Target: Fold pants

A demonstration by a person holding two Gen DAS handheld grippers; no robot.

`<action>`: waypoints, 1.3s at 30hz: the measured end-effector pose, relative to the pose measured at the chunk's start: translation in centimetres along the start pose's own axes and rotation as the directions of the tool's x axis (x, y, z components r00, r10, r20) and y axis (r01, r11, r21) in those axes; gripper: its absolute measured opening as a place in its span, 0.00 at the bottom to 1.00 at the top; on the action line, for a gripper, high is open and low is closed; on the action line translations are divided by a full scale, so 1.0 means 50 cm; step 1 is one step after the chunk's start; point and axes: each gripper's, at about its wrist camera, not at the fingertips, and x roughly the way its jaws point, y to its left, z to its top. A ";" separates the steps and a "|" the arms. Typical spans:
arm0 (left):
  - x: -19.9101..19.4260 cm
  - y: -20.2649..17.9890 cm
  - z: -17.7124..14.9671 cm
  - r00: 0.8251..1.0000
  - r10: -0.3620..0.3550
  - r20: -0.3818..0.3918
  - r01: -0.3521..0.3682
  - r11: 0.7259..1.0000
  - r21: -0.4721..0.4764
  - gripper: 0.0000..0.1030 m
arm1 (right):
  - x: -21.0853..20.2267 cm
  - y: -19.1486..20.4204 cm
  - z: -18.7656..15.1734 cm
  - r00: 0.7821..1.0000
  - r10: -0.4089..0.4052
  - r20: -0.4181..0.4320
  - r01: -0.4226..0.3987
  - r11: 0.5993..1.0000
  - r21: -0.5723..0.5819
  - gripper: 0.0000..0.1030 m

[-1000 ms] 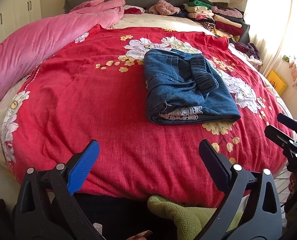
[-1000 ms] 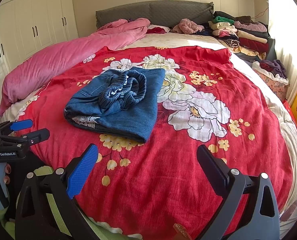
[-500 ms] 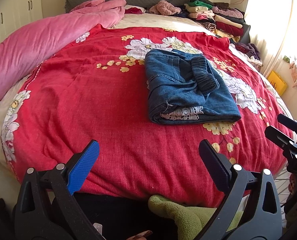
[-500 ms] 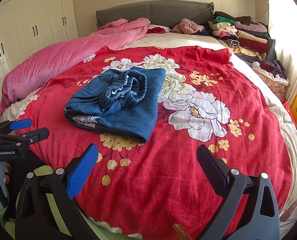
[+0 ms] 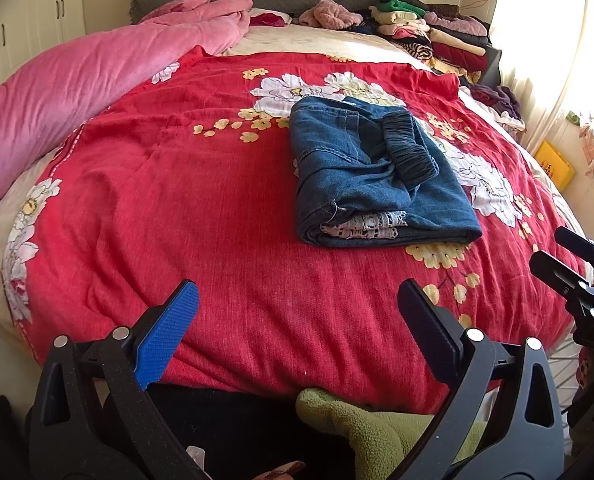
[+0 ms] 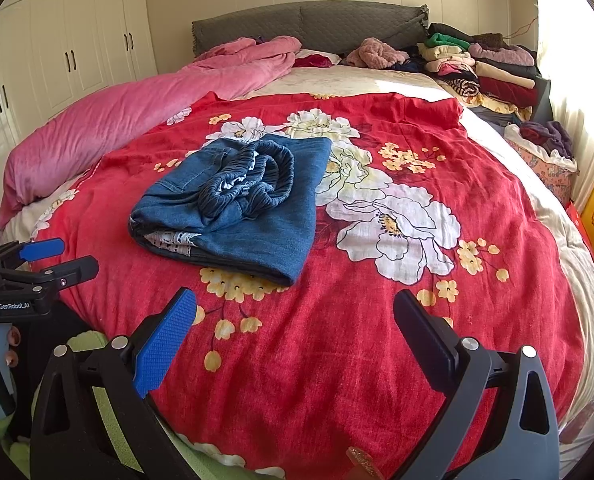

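The denim pants [image 5: 377,176] lay folded in a compact bundle on the red floral bedspread [image 5: 157,200], at 12 o'clock from the left claw [image 5: 297,312] and 11 o'clock from the right claw [image 6: 295,320], both spread wide, empty and drawn clear, apparently because folding was complete.

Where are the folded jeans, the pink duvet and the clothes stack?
folded jeans [image 6: 273,228]: right wrist view, flat top denim layer.
pink duvet [image 5: 77,92]: left wrist view, middle of the roll.
clothes stack [image 6: 493,68]: right wrist view, folded pile beside the headboard.
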 end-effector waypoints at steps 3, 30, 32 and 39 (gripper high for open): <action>0.000 0.000 -0.001 1.000 0.000 -0.001 0.000 1.000 -0.001 0.91 | 0.001 0.001 0.000 1.000 -0.001 0.000 0.001 1.000 -0.001 0.96; 0.001 0.004 -0.009 1.000 0.022 -0.014 -0.023 1.000 -0.002 0.91 | 0.004 -0.016 0.003 1.000 -0.020 -0.002 0.020 1.000 0.009 0.96; 0.000 0.006 -0.010 1.000 0.021 -0.012 -0.021 1.000 -0.004 0.91 | 0.004 -0.024 0.003 1.000 -0.027 -0.001 0.027 1.000 0.017 0.96; 0.015 0.032 -0.005 0.998 0.058 -0.037 -0.059 0.997 -0.039 0.91 | 0.009 -0.054 0.001 0.998 -0.057 -0.007 0.057 0.998 0.036 0.96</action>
